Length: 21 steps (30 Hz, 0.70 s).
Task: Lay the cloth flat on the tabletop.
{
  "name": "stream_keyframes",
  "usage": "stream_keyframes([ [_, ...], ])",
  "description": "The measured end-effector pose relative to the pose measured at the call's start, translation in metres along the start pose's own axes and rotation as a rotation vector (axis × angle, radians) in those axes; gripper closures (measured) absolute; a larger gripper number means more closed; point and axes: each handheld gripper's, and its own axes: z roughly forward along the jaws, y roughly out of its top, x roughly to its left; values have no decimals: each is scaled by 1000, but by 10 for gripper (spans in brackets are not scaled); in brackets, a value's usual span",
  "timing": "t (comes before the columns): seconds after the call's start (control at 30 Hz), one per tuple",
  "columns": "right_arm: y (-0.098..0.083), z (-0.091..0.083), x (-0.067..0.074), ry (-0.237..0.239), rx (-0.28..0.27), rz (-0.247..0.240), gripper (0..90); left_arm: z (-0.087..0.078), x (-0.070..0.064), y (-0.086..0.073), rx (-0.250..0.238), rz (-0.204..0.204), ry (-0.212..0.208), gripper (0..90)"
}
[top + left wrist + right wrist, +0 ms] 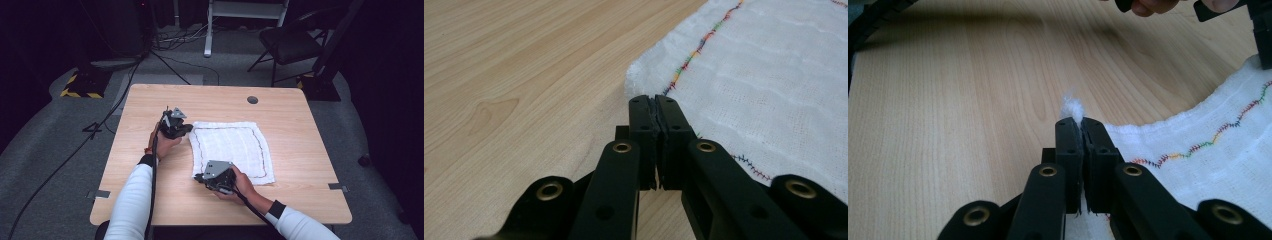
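Note:
A white cloth (232,150) with a multicoloured stitched border lies flat on the wooden table (150,200). My left gripper (190,129) is at its far left corner. In the left gripper view its jaws (655,100) are pressed together over the cloth's (764,90) edge, just short of the corner. My right gripper (198,177) is at the near left corner. It (1080,122) is shut on the cloth (1228,165), and a white tuft pokes out past the tips. The left gripper (1258,30) shows far off in the right gripper view.
A round cable hole (252,99) sits near the table's far edge. Bare wood lies left of the cloth. On the floor beyond stand a black folding chair (290,42), cables and a white frame (245,10).

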Motion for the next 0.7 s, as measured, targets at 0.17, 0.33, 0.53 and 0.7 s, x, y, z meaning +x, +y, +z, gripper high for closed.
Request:
stream_keyframes([
  [0.17,4,-3,1,8,-16,-5,873,-8,3,-2,-20,-14,11,875],
  [0.33,7,-2,3,12,-19,-16,873,-14,6,-5,-23,-18,28,875],
  [0.53,12,3,5,21,-26,-26,874,-21,8,-7,-25,-16,42,875],
  [0.7,13,4,7,29,-25,-33,873,-25,9,-9,-31,-22,42,875],
])
